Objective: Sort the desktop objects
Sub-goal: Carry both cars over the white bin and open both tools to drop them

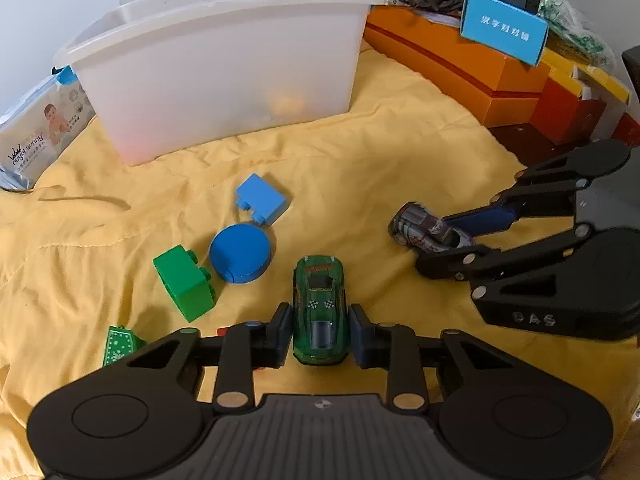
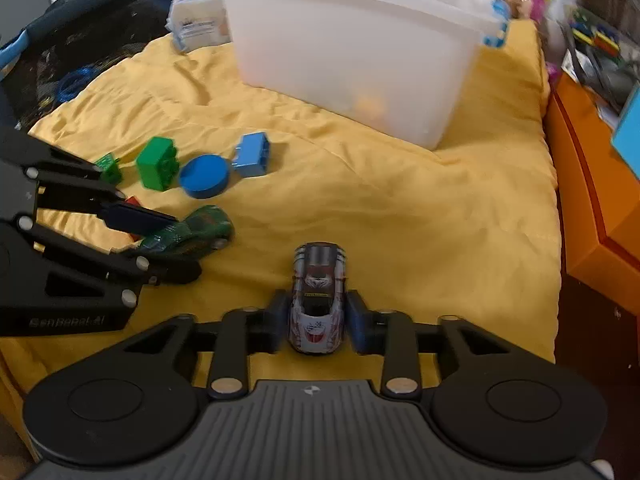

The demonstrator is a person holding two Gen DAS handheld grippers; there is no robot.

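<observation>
In the left wrist view my left gripper (image 1: 320, 334) is shut on a green toy car (image 1: 319, 300), its pads pressing both sides, the nose pointing away over the yellow cloth (image 1: 400, 152). My right gripper (image 1: 434, 242) comes in from the right, shut on a silver toy car (image 1: 424, 230). The right wrist view shows that silver car (image 2: 318, 300) clamped between the right gripper's (image 2: 318, 326) pads, and the left gripper (image 2: 182, 246) holding the green car (image 2: 192, 232). A blue brick (image 1: 261, 204), a blue disc (image 1: 240, 254) and a green brick (image 1: 184, 286) lie loose on the cloth.
A large translucent white bin (image 1: 224, 64) stands at the back with something orange inside. Orange boxes (image 1: 460, 64) piled with clutter line the right side. A pack of wipes (image 1: 36, 136) lies at the left. A small green patterned piece (image 1: 118, 344) sits near the left fingers.
</observation>
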